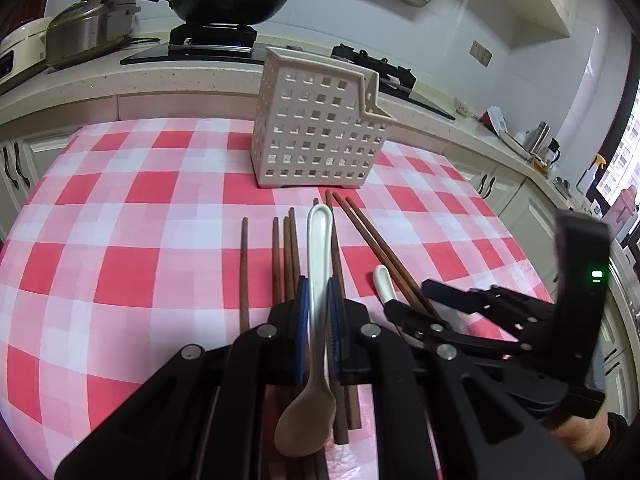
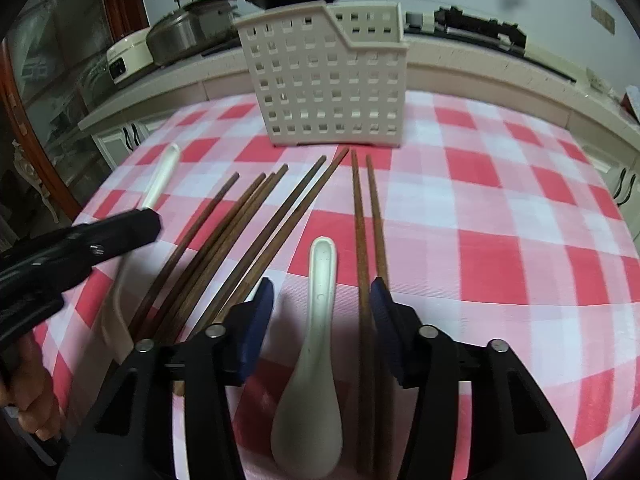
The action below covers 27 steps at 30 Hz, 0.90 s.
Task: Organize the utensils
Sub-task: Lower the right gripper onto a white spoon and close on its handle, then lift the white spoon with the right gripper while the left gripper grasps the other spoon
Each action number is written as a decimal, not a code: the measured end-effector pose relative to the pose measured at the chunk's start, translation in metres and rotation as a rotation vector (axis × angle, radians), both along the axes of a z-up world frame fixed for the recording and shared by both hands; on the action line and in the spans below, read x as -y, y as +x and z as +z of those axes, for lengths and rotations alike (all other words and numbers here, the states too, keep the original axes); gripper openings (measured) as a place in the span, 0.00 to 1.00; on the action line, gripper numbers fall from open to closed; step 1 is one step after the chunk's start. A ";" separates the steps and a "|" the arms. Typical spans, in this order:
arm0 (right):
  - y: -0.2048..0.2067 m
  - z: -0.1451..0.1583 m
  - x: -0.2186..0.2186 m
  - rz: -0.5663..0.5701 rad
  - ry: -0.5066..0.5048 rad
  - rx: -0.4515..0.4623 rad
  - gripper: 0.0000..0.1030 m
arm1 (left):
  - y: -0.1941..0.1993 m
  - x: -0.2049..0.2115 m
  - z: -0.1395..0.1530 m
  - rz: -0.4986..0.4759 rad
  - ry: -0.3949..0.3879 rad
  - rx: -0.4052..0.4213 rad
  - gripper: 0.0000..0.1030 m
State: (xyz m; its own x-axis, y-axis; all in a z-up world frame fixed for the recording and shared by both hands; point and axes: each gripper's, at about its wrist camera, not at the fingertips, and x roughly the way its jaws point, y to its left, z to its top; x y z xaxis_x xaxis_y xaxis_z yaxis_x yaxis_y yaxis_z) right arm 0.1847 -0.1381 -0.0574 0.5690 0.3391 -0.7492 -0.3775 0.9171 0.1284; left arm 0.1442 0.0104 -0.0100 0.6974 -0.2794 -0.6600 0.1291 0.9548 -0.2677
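Left wrist view: close above the worktop [image 1: 140,208], angled down past the left hand-held gripper [image 1: 318,292] toward the utensil basket [image 1: 316,128]. Right wrist view: likewise, along the right hand-held gripper [image 2: 322,296]. Shared: basket, chopsticks [image 2: 360,232], checked cloth, counter beyond.

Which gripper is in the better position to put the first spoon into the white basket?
The left gripper. It is already shut on a white spoon, facing the basket. The right gripper only straddles the second spoon and two chopsticks on the cloth.
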 end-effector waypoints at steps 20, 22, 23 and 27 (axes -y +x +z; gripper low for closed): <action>0.020 -0.009 -0.022 0.033 -0.110 0.012 0.19 | 0.007 -0.012 -0.004 -0.007 -0.021 0.008 0.09; 0.019 -0.009 -0.021 0.037 -0.104 0.011 0.18 | 0.006 -0.011 -0.002 -0.009 -0.017 0.012 0.09; 0.018 -0.007 -0.020 0.036 -0.100 0.014 0.18 | 0.006 -0.010 0.000 -0.010 -0.015 0.014 0.09; 0.010 0.012 -0.010 0.026 -0.056 0.058 0.18 | 0.004 -0.006 0.006 -0.011 -0.004 0.026 0.09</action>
State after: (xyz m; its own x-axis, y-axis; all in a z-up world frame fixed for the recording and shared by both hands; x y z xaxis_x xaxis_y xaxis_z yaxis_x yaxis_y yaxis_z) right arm 0.1945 -0.1285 -0.0454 0.6039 0.3125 -0.7333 -0.4064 0.9121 0.0540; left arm 0.1485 0.0168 -0.0036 0.7112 -0.2897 -0.6405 0.1463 0.9522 -0.2683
